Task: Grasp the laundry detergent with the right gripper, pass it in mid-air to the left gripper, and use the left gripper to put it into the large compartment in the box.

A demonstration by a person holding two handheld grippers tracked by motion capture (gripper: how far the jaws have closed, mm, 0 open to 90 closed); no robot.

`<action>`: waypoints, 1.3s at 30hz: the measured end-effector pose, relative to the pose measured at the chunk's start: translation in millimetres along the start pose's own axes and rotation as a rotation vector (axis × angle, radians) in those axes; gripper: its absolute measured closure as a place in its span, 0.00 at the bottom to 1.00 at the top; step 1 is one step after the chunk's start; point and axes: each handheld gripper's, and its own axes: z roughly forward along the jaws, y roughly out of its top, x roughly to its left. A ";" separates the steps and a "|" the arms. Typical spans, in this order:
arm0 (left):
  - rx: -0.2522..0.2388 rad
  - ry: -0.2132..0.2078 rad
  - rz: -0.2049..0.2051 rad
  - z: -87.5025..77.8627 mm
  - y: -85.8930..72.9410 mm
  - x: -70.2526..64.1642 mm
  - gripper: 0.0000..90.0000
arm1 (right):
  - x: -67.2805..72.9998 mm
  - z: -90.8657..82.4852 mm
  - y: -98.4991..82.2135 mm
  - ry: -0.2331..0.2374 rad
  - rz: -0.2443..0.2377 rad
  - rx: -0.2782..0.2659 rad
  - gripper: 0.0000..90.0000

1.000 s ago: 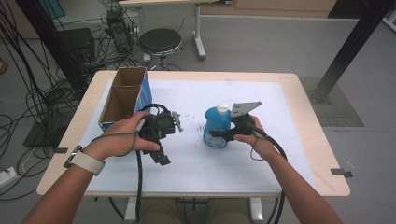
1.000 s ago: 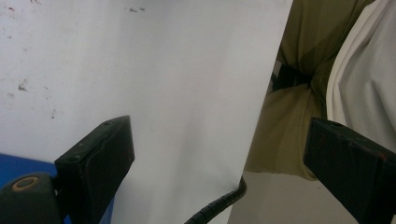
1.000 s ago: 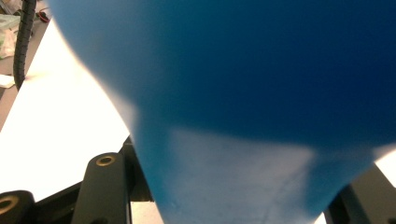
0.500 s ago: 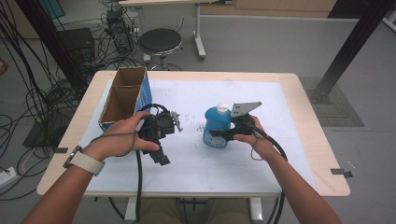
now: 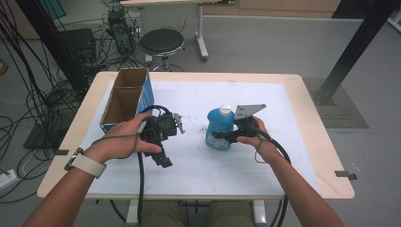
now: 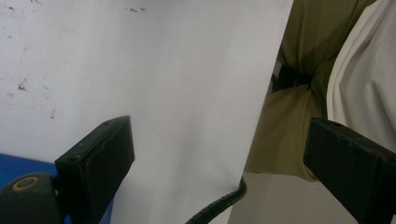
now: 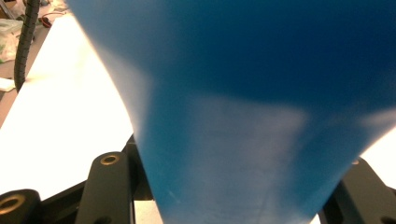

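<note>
At the left of the high view an open cardboard box (image 5: 124, 99) with a blue side stands on the counter (image 5: 302, 156), its opening facing up. Just right of it, left of centre, the left gripper (image 5: 163, 158) rests in the person's left hand (image 5: 124, 139), tipped toward the near edge. In the left gripper view its jaws stand wide apart with nothing between them, only the white mat (image 6: 177, 70) and the person's clothing beyond.

Right of centre stands the blue bottle (image 5: 220, 126) with a white cap (image 5: 225, 109), upright on the mat. The right gripper (image 5: 218, 136) is clenched on the bottle's lower body, held from the right by the right hand (image 5: 253, 135). In the right gripper view the bottle (image 7: 243, 102) sits squarely between the jaws.

The step in hand looks like securing the bottle. The likely next move is a lift and a carry leftward to the box, which calls for a firm hold on the smooth, rounded plastic and enough height to clear the box wall.

Against the earlier high view, both hands, the bottle and the box sit in the same places. The right jaws have just been closing, with the bottle between them.
</note>
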 end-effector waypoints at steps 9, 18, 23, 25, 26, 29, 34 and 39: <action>0.000 0.000 -0.001 -0.2 0.0 0.0 0.10 | -0.7 -0.2 0.6 0.004 0.002 0.005 0.49; -0.003 -0.001 -0.001 -0.3 -0.1 0.5 0.11 | -0.9 0.0 1.4 0.005 0.000 0.011 0.49; -0.001 0.000 -0.001 -0.8 -0.5 0.4 0.11 | -0.9 0.1 1.9 0.006 0.004 0.015 0.49; -0.004 0.002 -0.001 -1.4 -0.7 0.5 0.11 | -0.7 0.1 2.0 0.005 0.003 0.016 0.49; -0.004 0.002 -0.001 -1.4 -0.7 0.5 0.11 | -0.7 0.1 2.0 0.005 0.003 0.016 0.49; 0.000 0.001 0.000 -1.8 -0.1 0.3 0.11 | -0.7 0.1 2.0 0.004 0.001 0.016 0.49; 0.000 0.002 0.001 -1.7 0.3 0.4 0.11 | -0.7 0.1 2.2 0.004 0.000 0.018 0.49; -0.001 0.002 0.000 -1.8 0.2 0.5 0.11 | -0.7 0.1 2.2 0.004 0.000 0.018 0.49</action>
